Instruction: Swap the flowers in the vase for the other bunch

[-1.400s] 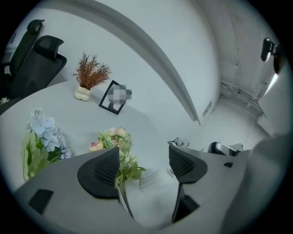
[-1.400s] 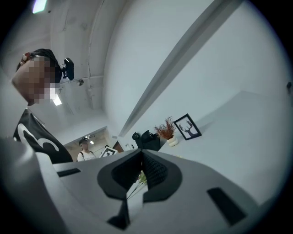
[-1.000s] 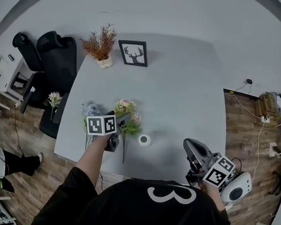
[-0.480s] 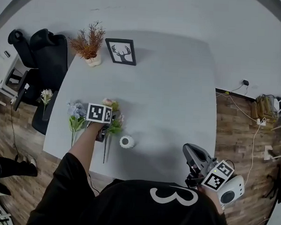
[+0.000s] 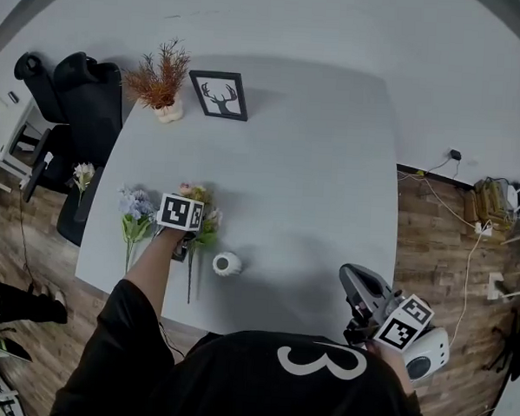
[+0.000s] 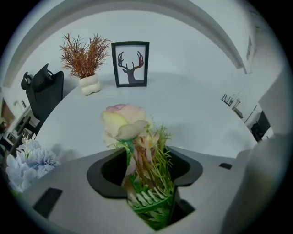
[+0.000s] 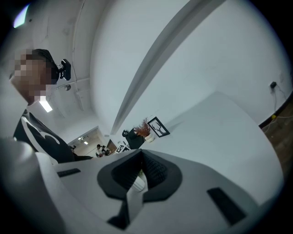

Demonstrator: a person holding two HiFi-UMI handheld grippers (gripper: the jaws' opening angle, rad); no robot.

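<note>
**Left gripper closing on the pink bunch beside the vase**

Farthest left of the vase (image 5: pixel 227 264), beyond the table (image 5: pixel 314 162) edge, a black office chair (image 5: pixel 84 89) is standing on the wooden floor. On the table, well to the left of the vase, the blue bunch (image 5: pixel 134 207) is lying flat with its blooms pointing away from the person.

Just left of the vase, the left gripper (image 5: pixel 196 236) is pointing steeply down over the pink bunch (image 5: pixel 195 193). Its jaws have just been closing. In the left gripper view they are clamping the bunch's green fern leaves and stems, and the pale pink rose is rising above them. The bunch's long stem is trailing toward the person, just beside the vase but not touching it.

Far behind the vase, at the table's back edge, a rust-coloured dried plant (image 5: pixel 161 67) in a white pot is standing just left of a framed deer picture (image 5: pixel 220 95).

The vase itself, small and white, is sitting near the table's front edge.

Well to the right of the vase, off the table's front right corner, the right gripper (image 5: pixel 350 277) is hanging almost level. Its jaws are drawn together and gripping nothing.
</note>
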